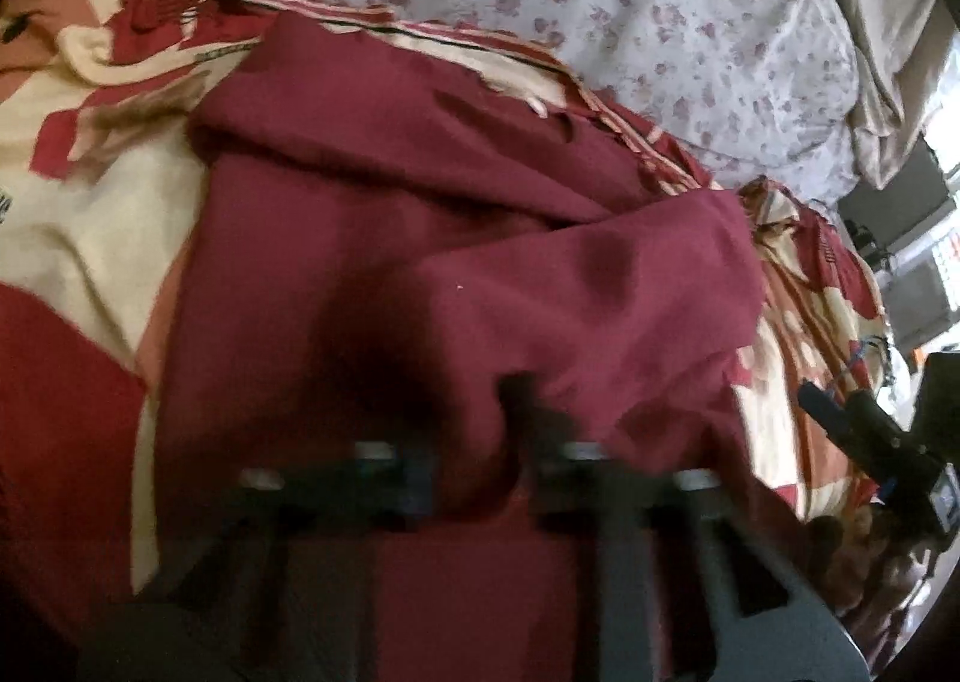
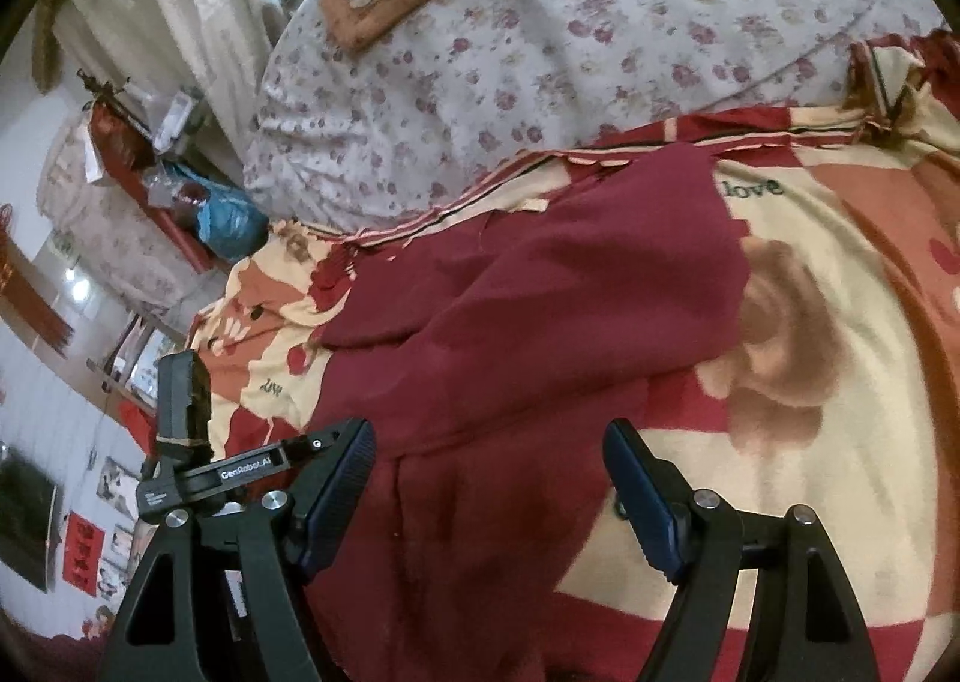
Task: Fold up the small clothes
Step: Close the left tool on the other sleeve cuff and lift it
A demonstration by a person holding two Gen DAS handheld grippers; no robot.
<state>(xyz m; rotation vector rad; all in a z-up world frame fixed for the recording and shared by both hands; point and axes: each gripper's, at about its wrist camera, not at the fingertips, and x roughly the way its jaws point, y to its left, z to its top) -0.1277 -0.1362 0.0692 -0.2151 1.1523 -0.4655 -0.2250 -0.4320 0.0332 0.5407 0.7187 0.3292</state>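
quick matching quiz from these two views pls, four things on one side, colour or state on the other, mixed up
Things:
1. garment
2. quilt
3. left tongs
4. right tongs

Colour or state:
a. pale with small flowers
b. open, over the garment
c. plain dark red
d. closed on a fold of cloth

Pairs: 1-c, 2-a, 3-d, 4-b

Both wrist views look steeply down, close over the maroon garment (image 1: 420, 238), the left probably nearer.
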